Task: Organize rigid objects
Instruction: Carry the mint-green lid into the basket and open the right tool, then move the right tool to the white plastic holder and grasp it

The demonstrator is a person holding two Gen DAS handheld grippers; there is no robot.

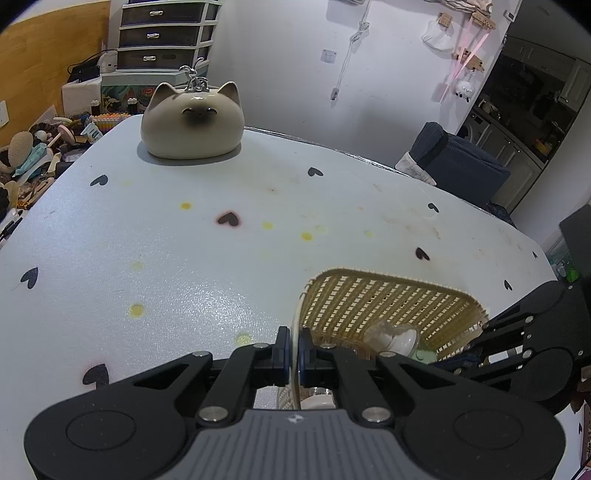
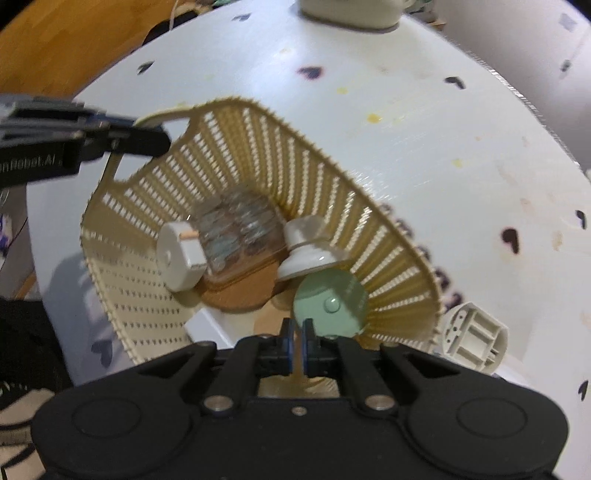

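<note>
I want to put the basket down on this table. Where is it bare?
Bare: the wide tabletop between the cat-shaped jar and the basket. Crowded: the basket's inside, and beside it where the white ribbed spool lies.

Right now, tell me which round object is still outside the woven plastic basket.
The white ribbed plastic spool beside the beige woven basket. The pale green glass disc, white puck and clear jar all lie inside.

Just beyond the left gripper (image 1: 294,356), its own body hides the basket's (image 1: 388,299) near wall. Ahead of the right gripper (image 2: 297,345), the clear jar (image 2: 236,230) is blurred, its contents unreadable. The cat-shaped ceramic (image 2: 351,14) is cut off by the top edge.
</note>
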